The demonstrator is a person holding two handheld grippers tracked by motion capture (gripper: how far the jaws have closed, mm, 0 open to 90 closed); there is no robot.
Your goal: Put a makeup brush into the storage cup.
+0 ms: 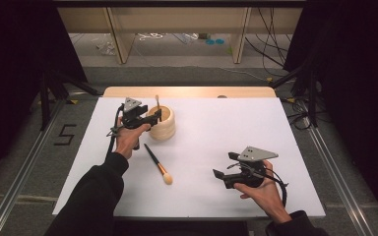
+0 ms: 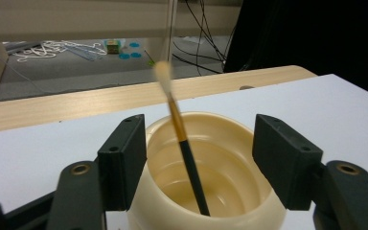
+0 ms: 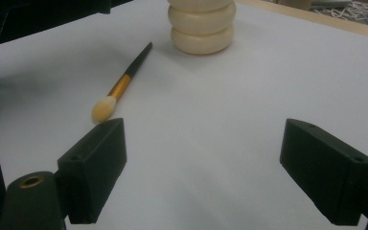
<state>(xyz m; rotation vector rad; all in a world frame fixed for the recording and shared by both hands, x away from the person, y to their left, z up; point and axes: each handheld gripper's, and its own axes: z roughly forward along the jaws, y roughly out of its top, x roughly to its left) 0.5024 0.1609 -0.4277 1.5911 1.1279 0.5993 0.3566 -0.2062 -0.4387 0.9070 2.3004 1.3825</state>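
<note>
A thin brush point(image 2: 188, 158) stands tilted inside the cream ribbed pot point(image 2: 206, 191) at the far left of the white tabletop point(image 1: 226, 128), bristles up, free of the left tool point(image 2: 199, 158), whose jaws gape wide on either side of the pot's rim and grip nothing. A second brush point(image 1: 158, 164) lies flat just before the pot, while the right tool point(image 3: 201, 167) rests well apart, jaws spread and empty.
</note>
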